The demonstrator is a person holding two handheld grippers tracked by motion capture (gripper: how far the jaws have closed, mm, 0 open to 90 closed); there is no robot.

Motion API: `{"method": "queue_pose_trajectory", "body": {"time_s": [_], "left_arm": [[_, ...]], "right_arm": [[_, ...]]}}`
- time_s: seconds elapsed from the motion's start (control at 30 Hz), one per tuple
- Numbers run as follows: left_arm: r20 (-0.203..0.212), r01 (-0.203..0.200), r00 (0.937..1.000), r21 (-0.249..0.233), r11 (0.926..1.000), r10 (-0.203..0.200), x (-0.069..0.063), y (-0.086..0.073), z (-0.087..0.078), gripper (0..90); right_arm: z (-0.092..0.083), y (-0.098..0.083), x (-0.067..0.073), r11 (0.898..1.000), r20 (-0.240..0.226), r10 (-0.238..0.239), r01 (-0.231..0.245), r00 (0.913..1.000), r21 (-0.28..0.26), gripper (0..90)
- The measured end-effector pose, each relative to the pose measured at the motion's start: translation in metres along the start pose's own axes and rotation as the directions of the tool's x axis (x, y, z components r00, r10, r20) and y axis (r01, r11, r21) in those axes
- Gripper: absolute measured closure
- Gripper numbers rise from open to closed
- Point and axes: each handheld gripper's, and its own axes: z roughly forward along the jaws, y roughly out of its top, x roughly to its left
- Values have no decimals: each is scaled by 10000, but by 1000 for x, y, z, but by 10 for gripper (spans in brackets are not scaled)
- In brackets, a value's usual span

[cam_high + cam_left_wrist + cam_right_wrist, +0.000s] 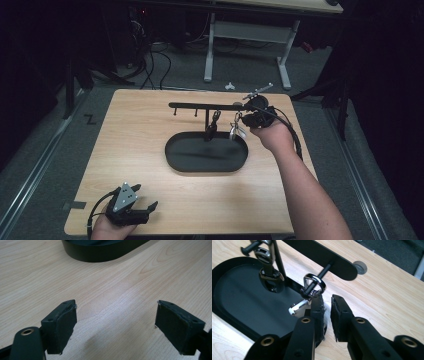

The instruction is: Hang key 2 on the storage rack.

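1. While the left gripper (145, 207) rests low on the table (125, 150), near the front edge and well short of the tray (172, 150), its jaws stand wide apart with bare wood between the pads (62, 326); it holds and touches nothing.
2. From the left gripper view, the tray's dark wall (100, 253) lies well ahead of the open jaws.
3. At the middle of the table sits the black oval tray, its long axis running across the table from left to right. Its floor (244, 302) is bare apart from the foot of the upright post (207, 122) that rises from its far side.
4. On top of that post a flat black bar (200, 106) runs level, parallel to the tray's long axis, with short pegs sticking out of it.
5. A dark key fob (212, 127) hangs from a peg near the post, dangling straight down over the tray's far rim.
6. Right of it, a silver key ring (314, 282) is looped over the outermost peg (322, 273), with a pale tag (298, 308) hanging below, above the tray's right end.
7. The right gripper (327, 302) sits just beside that ring, over the tray's right end. Its jaws are narrow, with a slim gap between the pads (337, 315); nothing is pinched there, and the left pad sits right against the tag and chain.
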Motion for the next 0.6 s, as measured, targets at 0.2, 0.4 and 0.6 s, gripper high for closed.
{"method": "queue_pose_trajectory", "body": {"time_s": [0.2, 0.4, 0.6], "left_arm": [[-72, -13, 10000, 16, 10000, 13, -1, -1, 1, 180], [-120, 44, 9999, 12, 10000, -44, 0, -1, 0, 180], [-236, 36, 9997, -100, 9999, -38, 1, 2, 0, 180]], "right_arm": [[1, -9, -2, 9996, -11, 228, -228, 9997, -136, 719], [3, -28, -3, 9987, -150, 316, -322, 9994, -387, 617], [6, -54, 0, 9952, -214, 502, -519, 9985, -834, 512]]}}
